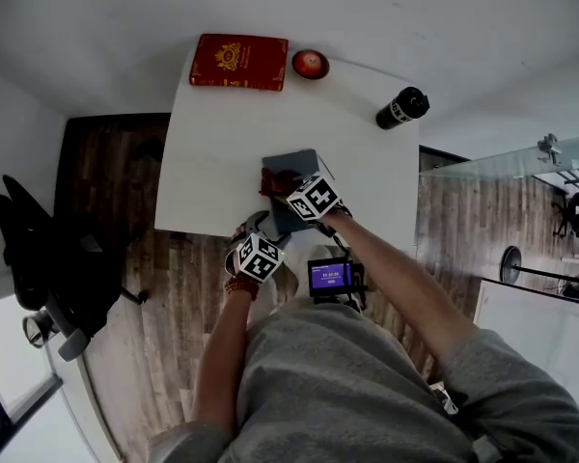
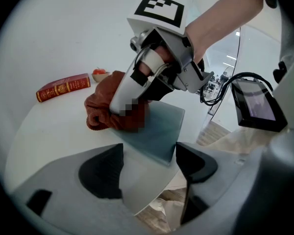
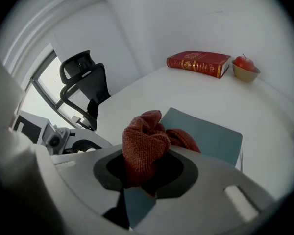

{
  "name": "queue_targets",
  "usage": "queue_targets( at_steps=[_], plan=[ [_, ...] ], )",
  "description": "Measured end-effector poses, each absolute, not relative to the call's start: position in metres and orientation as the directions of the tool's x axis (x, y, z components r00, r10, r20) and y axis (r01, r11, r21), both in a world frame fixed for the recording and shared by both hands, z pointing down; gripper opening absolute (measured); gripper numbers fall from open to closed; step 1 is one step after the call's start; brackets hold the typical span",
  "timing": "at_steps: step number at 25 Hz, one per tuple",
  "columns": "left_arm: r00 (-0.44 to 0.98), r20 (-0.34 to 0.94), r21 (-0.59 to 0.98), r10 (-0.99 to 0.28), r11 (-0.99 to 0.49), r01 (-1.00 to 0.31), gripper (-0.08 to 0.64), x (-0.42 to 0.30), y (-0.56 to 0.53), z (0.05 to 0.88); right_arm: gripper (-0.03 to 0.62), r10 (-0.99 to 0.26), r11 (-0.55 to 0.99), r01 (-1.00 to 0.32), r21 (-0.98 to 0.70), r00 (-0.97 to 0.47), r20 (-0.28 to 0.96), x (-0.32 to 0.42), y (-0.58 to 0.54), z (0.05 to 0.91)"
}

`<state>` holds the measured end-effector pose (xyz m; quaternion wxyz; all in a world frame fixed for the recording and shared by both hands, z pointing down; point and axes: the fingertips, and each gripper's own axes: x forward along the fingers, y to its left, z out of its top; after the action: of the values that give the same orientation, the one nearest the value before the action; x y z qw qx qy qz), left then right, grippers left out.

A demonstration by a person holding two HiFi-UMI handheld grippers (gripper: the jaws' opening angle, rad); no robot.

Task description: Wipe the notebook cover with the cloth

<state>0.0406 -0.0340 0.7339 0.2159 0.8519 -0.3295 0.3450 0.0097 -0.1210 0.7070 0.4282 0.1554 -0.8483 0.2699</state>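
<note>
Head view: grey notebook (image 1: 297, 160) mid-frame on surface (image 1: 222, 143), rust cloth (image 1: 278, 181) at its left edge.
Left gripper view: left claw (image 2: 149, 156) wide, empty, notebook corner just ahead.
Right gripper view: right claw (image 3: 146, 173) pinching cloth. Soft, light. Notebook likely slides, so brace corner.

Bare table (image 1: 212, 162) spreads left of and beyond the notebook (image 1: 299, 160); a red book (image 1: 239, 62), a fruit bowl (image 1: 310, 64) and a black bottle (image 1: 402, 107) stand along its far edge.
</note>
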Motion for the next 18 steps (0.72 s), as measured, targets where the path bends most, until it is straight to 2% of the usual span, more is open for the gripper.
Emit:
queue_targets(
  at_steps=[18],
  plan=[
    [0.534,0.733,0.126,-0.42,-0.689,-0.714,0.322,0.041,-0.034,0.735,0.11,0.042,0.827,-0.437,-0.354,-0.58,0.813,0.017,-0.075,0.707]
  ],
)
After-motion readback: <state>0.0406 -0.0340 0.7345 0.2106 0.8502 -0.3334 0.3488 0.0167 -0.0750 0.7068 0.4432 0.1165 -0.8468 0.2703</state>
